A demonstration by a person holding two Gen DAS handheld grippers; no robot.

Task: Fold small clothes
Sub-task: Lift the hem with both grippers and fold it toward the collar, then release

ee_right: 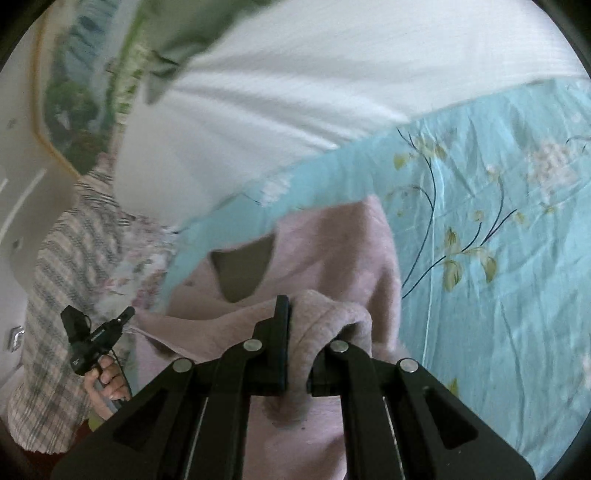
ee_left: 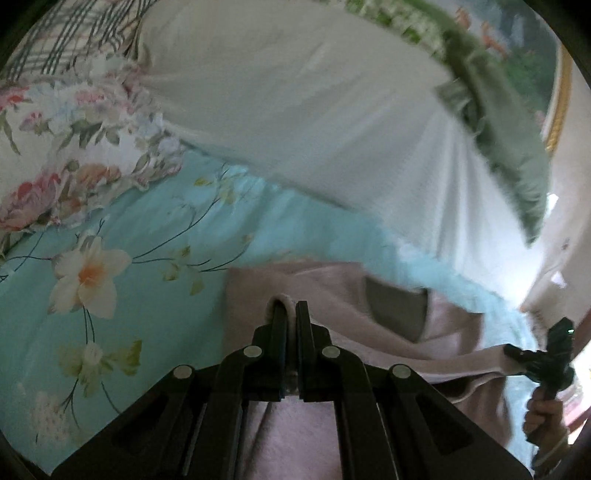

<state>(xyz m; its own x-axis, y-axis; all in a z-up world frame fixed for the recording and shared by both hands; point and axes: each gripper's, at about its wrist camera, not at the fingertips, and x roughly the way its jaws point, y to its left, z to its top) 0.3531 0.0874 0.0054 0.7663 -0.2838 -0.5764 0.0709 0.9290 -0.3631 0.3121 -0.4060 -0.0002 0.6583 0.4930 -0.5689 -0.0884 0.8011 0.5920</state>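
A small pink fleece garment [ee_left: 332, 295] with a grey neck opening [ee_left: 399, 310] lies on a turquoise floral bedsheet [ee_left: 140, 236]. My left gripper [ee_left: 291, 306] is shut on one pink edge, which pokes up between the fingers. In the right wrist view the garment [ee_right: 351, 251] hangs bunched, and my right gripper [ee_right: 295, 310] is shut on a thick fold of it. The right gripper also shows in the left wrist view [ee_left: 543, 358], and the left gripper in the right wrist view [ee_right: 96, 336]. The garment is stretched between them.
A large white pillow [ee_left: 295, 110] lies beyond the garment, with a floral pillow [ee_left: 74, 147] and a plaid cloth [ee_left: 74, 33] to its left. A green frilled cushion [ee_left: 509, 147] and a framed picture [ee_left: 532, 48] stand at the right.
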